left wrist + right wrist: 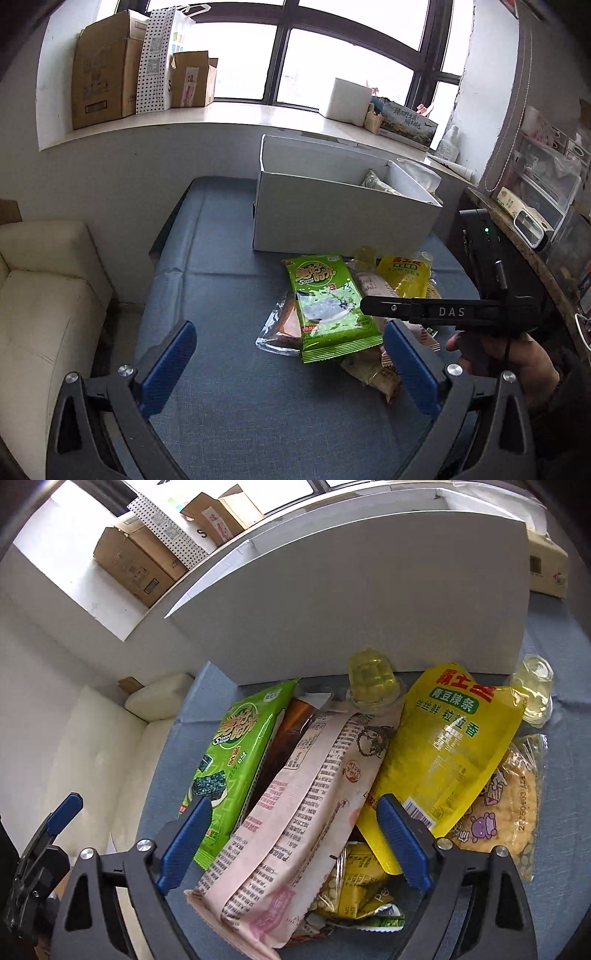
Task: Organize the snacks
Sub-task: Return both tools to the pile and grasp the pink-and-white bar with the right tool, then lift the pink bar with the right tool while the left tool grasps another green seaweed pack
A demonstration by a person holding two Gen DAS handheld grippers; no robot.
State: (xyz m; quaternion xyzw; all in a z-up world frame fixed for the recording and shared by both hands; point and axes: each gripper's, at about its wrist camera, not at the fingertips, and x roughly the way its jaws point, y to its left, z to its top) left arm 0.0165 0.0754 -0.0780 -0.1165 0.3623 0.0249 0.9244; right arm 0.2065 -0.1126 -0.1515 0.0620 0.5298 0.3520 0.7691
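Pick-up step: right gripper (293, 843) straddles the pink packet (295, 812), spread; left gripper (290, 369) spread, empty. Next: pinch, carry to box (369, 602).

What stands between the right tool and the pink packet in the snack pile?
Nothing visible. The right tool is open, and the pink packet lies on top of the pile between its fingers, not yet pinched. The green packet and yellow pouch lie beside it.

Blown-out window (240, 55) daylight, fisheye-warped edges
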